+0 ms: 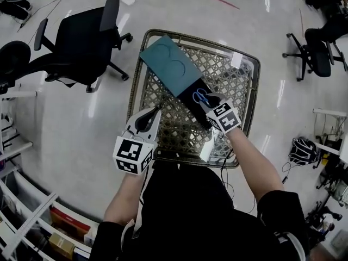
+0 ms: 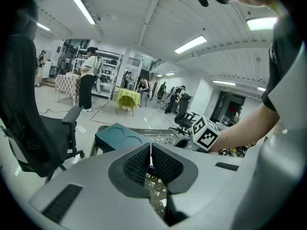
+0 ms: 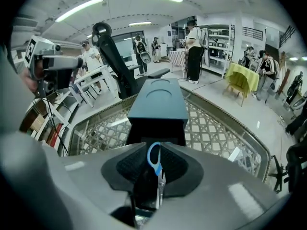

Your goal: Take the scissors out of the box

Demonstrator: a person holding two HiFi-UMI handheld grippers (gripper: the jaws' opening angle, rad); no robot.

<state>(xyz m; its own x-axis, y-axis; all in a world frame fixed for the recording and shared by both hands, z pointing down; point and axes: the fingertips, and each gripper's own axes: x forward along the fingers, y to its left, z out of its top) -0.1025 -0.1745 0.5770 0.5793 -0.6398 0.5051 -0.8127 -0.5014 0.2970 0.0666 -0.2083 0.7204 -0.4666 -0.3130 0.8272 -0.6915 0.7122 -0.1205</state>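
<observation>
A teal box [image 1: 168,64] lies slantwise on the lattice-topped table [image 1: 242,91], with its black drawer [image 1: 190,103] pulled out toward me. Blue-handled scissors [image 1: 200,97] lie in that drawer. My right gripper [image 1: 207,101] points steeply down over the drawer. In the right gripper view its jaws [image 3: 154,150] stand open, the scissors' blue handle loop [image 3: 154,160] upright between the pads, and the teal box [image 3: 159,99] just beyond. My left gripper [image 1: 155,112] hovers over the table left of the drawer, shut and holding nothing [image 2: 150,146].
A black office chair [image 1: 81,37] stands left of the table and more chairs [image 1: 321,48] stand at the far right. White shelving [image 1: 32,222] fills the bottom left. A white object [image 1: 209,148] sits at the table's near edge. People stand far off [image 2: 88,78].
</observation>
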